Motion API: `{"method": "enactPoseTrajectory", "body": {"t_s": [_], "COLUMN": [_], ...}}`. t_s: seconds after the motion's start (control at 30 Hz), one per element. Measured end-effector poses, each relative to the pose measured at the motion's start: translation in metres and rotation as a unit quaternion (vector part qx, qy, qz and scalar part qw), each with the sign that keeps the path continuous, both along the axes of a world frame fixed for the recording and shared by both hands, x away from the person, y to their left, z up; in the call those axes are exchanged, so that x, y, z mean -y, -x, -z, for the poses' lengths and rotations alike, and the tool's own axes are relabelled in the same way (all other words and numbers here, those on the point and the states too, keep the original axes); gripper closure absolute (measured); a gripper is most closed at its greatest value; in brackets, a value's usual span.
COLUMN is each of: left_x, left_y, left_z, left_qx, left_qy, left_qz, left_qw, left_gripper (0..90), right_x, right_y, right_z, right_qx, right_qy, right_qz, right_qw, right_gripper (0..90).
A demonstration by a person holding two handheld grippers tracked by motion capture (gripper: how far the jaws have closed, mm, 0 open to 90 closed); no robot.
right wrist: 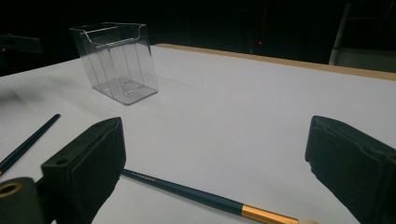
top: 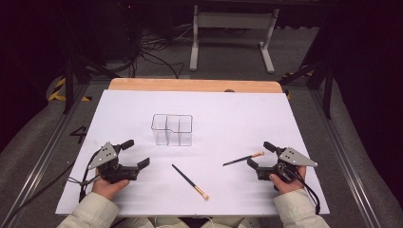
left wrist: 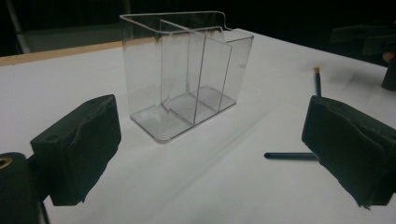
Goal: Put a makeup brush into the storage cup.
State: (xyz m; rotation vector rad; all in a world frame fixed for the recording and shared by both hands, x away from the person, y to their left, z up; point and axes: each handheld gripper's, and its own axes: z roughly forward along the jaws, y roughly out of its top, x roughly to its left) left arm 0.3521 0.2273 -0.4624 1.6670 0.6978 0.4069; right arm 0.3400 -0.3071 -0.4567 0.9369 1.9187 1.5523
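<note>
Gold lettering on brush [right wrist: 187, 191]: unreadable | left claw [top: 138, 154]: released | right claw [top: 259, 155]: released

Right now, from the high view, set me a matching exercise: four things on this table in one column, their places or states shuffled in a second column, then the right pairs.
Things:
1. clear organizer
2. middle brush
3. right brush
4. left gripper

Places or states:
A. jaws open, holding nothing
B. lying just in front of the right gripper
C. standing upright at the board's centre, empty
D. lying slantwise near the front edge, between the two hands

Pairs: 1-C, 2-D, 3-B, 4-A
</note>
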Motion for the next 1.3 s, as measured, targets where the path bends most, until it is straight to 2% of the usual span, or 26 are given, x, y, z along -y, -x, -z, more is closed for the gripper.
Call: {"method": "enactPoseTrajectory", "body": {"t_s": [0.13, 0.3, 0.6, 0.8, 0.97, 1.3], "left_x": [0.000, 0.004, 0.009, 0.019, 0.027, 0.047], "left_y": [0.001, 0.001, 0.001, 0.000, -0.004, -0.010], "left_z": [-0.005, -0.014, -0.029, -0.037, -0.043, -0.050], "left_qx": [0.001, -0.013, -0.001, 0.002, -0.001, -0.005], "left_qy": [0.004, -0.007, 0.016, 0.015, 0.024, 0.030], "left_qz": [0.001, 0.006, 0.030, 0.048, 0.058, 0.084], "left_qw": [1.0000, 0.9999, 0.9994, 0.9987, 0.9980, 0.9960], "left_gripper": [5.2, 7.2, 7.6, 7.6, 7.6, 7.6], "right_x": [0.000, 0.000, 0.000, 0.000, 0.000, 0.000], "right_y": [0.000, 0.000, 0.000, 0.000, 0.000, 0.000], "right_z": [0.000, 0.000, 0.000, 0.000, 0.000, 0.000], "right_qx": [0.001, 0.001, 0.002, 0.000, -0.003, -0.003], "right_qy": [0.002, 0.003, 0.001, -0.001, -0.001, -0.003], "right_qz": [-0.001, -0.001, 0.004, 0.006, 0.007, 0.013], "right_qw": [1.0000, 1.0000, 1.0000, 1.0000, 1.0000, 0.9999], "right_gripper": [5.9, 5.8, 5.3, 5.0, 4.1, 4.1]}}
